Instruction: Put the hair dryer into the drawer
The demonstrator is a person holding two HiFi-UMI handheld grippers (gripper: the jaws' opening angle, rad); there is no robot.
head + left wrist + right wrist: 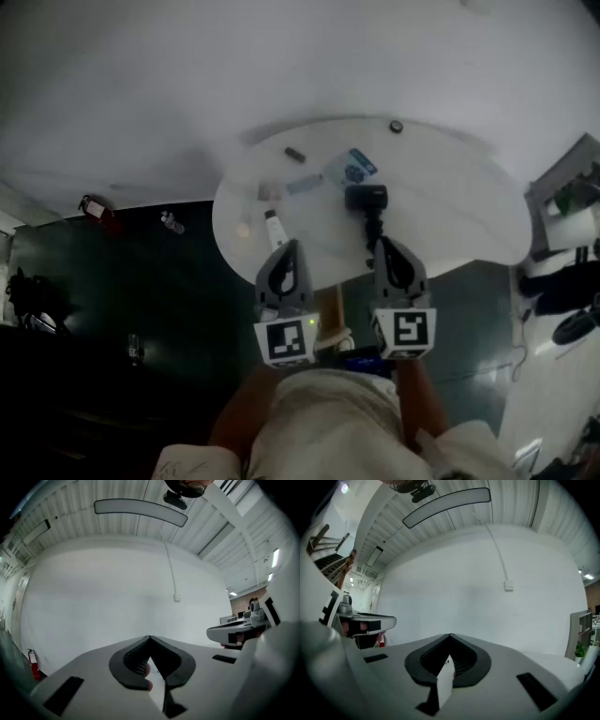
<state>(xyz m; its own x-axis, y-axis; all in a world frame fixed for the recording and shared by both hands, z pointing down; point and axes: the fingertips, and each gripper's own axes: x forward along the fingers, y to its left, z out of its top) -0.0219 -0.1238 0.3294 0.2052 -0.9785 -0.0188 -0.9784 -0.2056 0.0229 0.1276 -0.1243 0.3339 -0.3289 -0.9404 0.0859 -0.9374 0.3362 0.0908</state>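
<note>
The black hair dryer point(367, 200) lies on the round white table point(450, 216), handle toward me, just beyond the tip of my right gripper point(384, 244). That gripper is shut and empty, held level over the table's near edge. My left gripper point(289, 246) hangs beside it to the left, also shut with nothing in it. Both gripper views face a bare white wall: the left gripper point(149, 638) and the right gripper point(450, 635) show jaw tips meeting. Neither of those views shows the dryer. No drawer is in sight.
Small items lie on the table: a white bottle point(274, 228), a blue-and-white packet point(352, 167), a dark stick point(295, 155), a round dark piece point(397, 126). A red fire extinguisher point(95, 208) lies on the dark floor at left. Shelving point(567, 187) stands at right.
</note>
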